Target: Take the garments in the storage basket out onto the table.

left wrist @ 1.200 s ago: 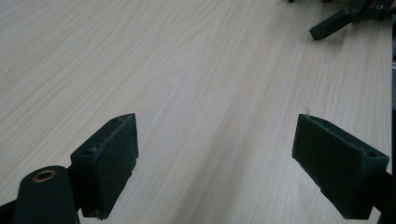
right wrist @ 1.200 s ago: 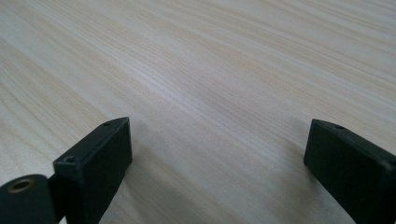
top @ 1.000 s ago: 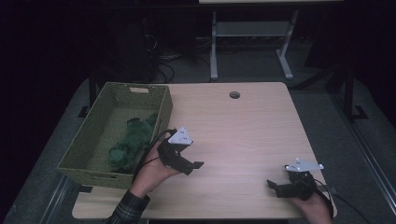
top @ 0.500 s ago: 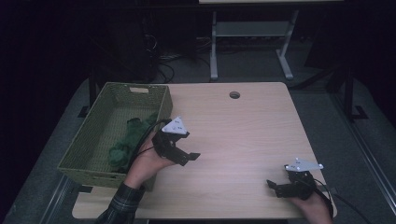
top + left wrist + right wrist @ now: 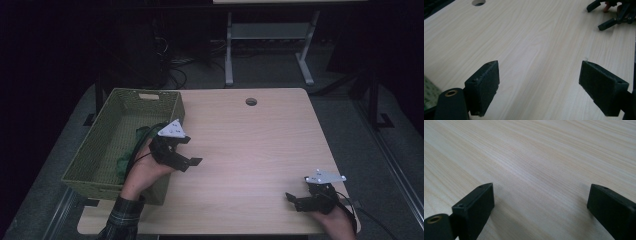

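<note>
The room around is dark, with a grey floor (image 5: pixel 350 120), a tangle of cables (image 5: pixel 180 60) and a pale metal frame (image 5: pixel 270 35) standing well beyond the far edge of the table. The table (image 5: pixel 250 145) is light wood with fine grain running along it, bare across most of its top, with a round cable hole (image 5: pixel 251 101) well ahead of both grippers.

A green woven basket (image 5: pixel 100 145) sits at the table's left edge, just to the left of the left gripper (image 5: pixel 186 156); crumpled green cloth (image 5: pixel 131 152) lies inside it, right beside that gripper's hand (image 5: pixel 145 172). The left gripper is held above the wood just right of the basket wall, its jaws spread wide with nothing between them. Seen from the left gripper view, bare tabletop lies under its pads (image 5: pixel 485 85) and the other gripper shows far off.

The right gripper (image 5: pixel 300 201) rests low near the table's near right corner, well apart from the basket, jaws also wide and empty over plain wood (image 5: pixel 536 165).
</note>
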The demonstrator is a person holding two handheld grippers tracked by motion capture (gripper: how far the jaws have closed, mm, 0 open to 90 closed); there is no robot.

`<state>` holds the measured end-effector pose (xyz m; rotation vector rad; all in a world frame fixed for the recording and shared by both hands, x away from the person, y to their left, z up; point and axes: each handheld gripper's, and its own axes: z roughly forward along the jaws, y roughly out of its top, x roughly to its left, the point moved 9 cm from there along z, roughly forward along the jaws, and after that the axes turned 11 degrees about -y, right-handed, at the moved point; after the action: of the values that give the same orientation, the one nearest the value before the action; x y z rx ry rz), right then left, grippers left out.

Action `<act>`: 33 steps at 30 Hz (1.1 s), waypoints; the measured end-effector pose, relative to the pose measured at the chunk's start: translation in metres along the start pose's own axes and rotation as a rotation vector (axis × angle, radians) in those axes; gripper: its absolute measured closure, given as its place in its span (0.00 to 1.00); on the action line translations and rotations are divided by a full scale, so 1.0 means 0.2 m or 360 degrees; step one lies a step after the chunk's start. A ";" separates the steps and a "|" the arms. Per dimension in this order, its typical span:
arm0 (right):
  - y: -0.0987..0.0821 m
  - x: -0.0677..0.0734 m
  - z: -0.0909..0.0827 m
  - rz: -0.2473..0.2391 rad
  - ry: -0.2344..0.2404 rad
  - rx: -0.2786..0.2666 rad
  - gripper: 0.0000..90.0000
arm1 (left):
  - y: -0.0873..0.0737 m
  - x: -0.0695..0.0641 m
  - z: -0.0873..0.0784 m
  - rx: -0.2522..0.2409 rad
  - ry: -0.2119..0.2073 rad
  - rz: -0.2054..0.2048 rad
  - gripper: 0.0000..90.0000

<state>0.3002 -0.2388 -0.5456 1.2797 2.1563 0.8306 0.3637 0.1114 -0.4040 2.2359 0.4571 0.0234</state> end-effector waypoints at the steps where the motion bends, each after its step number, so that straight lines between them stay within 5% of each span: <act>1: 0.00 0.00 0.00 0.0001 0.0000 0.0001 0.07 | 0.00 0.01 -0.01 0.0003 0.0011 0.0001 0.18; 16: 0.00 0.00 0.00 -0.0001 0.0000 0.0000 0.07 | -0.10 0.15 -0.20 -0.0050 0.0158 -0.0084 0.22; 33: 0.00 -0.01 0.01 0.0007 -0.0001 0.0004 0.07 | -0.31 0.33 -0.40 0.0010 0.0398 -0.0204 0.35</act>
<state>0.3021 -0.2394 -0.5456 1.2863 2.1554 0.8298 0.3912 0.2292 -0.4068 2.2144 0.7353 0.2366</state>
